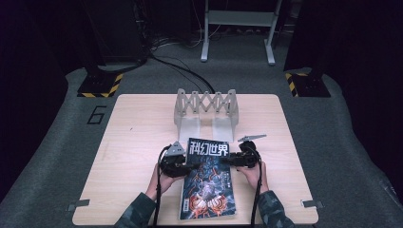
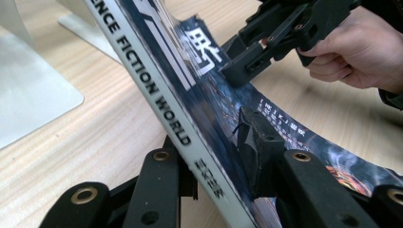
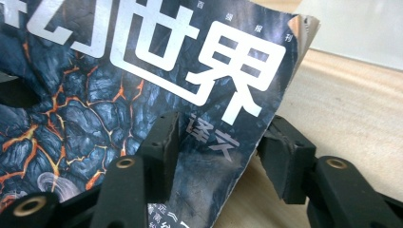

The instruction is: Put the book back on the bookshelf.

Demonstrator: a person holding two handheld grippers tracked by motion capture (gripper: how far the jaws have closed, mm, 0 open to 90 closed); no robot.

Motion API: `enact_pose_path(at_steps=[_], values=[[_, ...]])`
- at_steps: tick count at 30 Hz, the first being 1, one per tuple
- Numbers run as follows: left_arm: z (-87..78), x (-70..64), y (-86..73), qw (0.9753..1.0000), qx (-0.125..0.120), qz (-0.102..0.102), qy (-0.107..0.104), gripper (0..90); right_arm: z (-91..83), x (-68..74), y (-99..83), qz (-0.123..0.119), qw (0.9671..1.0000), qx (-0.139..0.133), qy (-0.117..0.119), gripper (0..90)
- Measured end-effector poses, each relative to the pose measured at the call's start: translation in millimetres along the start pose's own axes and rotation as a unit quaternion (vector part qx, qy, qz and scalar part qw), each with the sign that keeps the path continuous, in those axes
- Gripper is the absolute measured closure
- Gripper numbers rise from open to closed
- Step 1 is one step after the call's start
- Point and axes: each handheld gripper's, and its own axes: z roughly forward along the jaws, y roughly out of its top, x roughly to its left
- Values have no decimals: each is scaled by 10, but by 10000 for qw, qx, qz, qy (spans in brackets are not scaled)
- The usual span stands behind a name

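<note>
A science fiction magazine (image 1: 208,180) with a dark lava-pattern cover and white title lies near the table's front edge, its far end lifted and bowed. My left gripper (image 1: 190,166) is shut on its spine edge; in the left gripper view the jaws (image 2: 211,152) sit one under the spine and one on the cover of the magazine (image 2: 190,71). My right gripper (image 1: 227,161) is shut on the opposite edge, one jaw on the cover and one behind the magazine (image 3: 142,71), seen in the right gripper view (image 3: 221,147). The right gripper (image 2: 237,66) also appears in the left gripper view.
A grey accordion-style rack (image 1: 206,107) with two flat base plates stands just beyond the magazine, at the table's far middle. The wooden table (image 1: 138,142) has bare surface to left and right. Black stands and cables sit on the floor behind.
</note>
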Motion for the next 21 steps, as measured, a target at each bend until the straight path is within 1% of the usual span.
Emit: enact_pose_path(at_steps=[1,2,4,5,6,8,9,10,11,12,16,17,19,21], values=[[-2,6,14,10000,61,-15,-8,697,-12,17,7,-3,10000,0,-29,522],[-1,6,22,9999,86,-110,-10,696,-19,30,15,-32,10000,-25,-63,531],[1,15,42,9998,142,-115,15,697,-36,53,27,-59,9999,-24,-107,548],[-2,27,56,9998,168,-83,-31,696,-43,65,32,-70,9999,-48,-133,556],[-3,26,68,9998,182,-114,-45,696,-53,76,39,-86,9999,-53,-138,562],[-13,35,99,9996,264,-106,-56,696,-72,92,52,-148,9997,-86,-168,577],[-14,46,113,9996,269,-68,-60,696,-86,109,59,-114,9997,-103,-169,588],[-14,46,125,9995,280,-73,-79,695,-96,119,67,-140,9997,-145,-167,600],[-18,58,142,9994,316,-21,-100,695,-106,131,73,-153,9996,-154,-173,608],[-20,55,150,9994,340,-48,-94,696,-118,147,78,-115,9996,-152,-195,616],[-31,51,196,9993,347,-38,-114,696,-169,175,98,-147,9995,-242,-140,648],[-34,50,208,9993,346,-4,-126,698,-178,183,104,-161,9994,-256,-142,652],[-41,35,235,9993,360,35,-95,701,-202,214,117,-186,9993,-273,-202,664],[-55,25,258,9993,372,27,-73,706,-232,228,131,-219,9989,-322,-245,681]])
